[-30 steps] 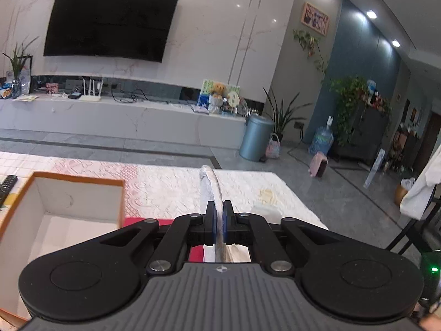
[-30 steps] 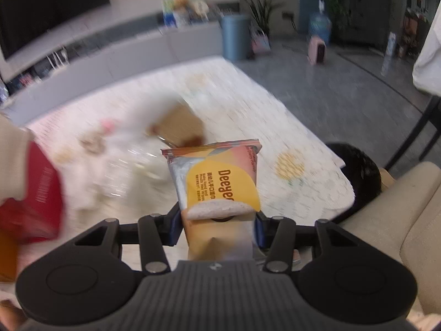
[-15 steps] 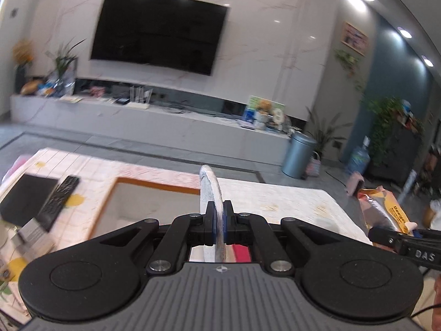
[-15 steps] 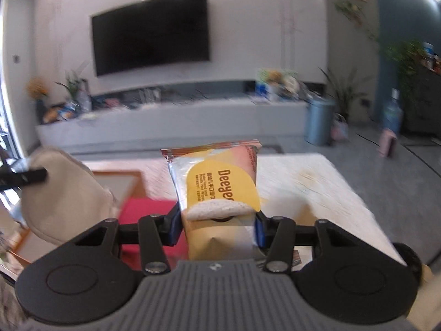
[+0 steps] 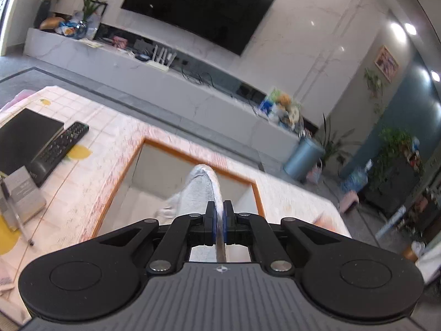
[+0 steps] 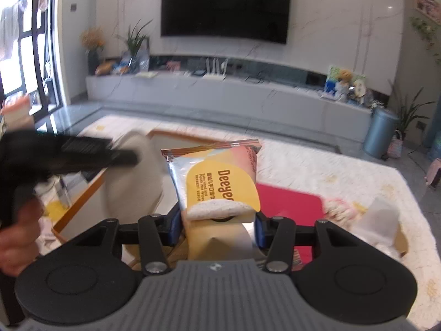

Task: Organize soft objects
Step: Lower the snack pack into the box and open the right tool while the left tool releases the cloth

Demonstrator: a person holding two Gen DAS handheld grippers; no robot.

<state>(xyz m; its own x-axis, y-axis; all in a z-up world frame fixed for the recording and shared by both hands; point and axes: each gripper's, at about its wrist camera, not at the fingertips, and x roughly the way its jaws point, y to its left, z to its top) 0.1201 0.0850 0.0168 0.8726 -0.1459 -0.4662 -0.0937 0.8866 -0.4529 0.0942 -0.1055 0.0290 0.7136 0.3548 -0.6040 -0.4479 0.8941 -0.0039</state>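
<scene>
i note my left gripper (image 5: 219,222) clenched on a pale cloth (image 5: 198,193), hanging over the open box (image 5: 154,149); left of the box lie a remote (image 5: 59,149) and a black book (image 5: 23,138). only the right view shows my right gripper (image 6: 217,227) grasping the wet wipes pack (image 6: 217,182), a red mat (image 6: 289,202) beyond it, and my left hand (image 6: 16,237).

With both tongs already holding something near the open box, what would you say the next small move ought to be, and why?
Probably lower the left tongs a little further and release. They are shut on the white cloth, which already hangs over the orange-rimmed box, so little stands between it and the inside. The right tongs, holding the wet wipes pack, can likely follow afterwards.
</scene>
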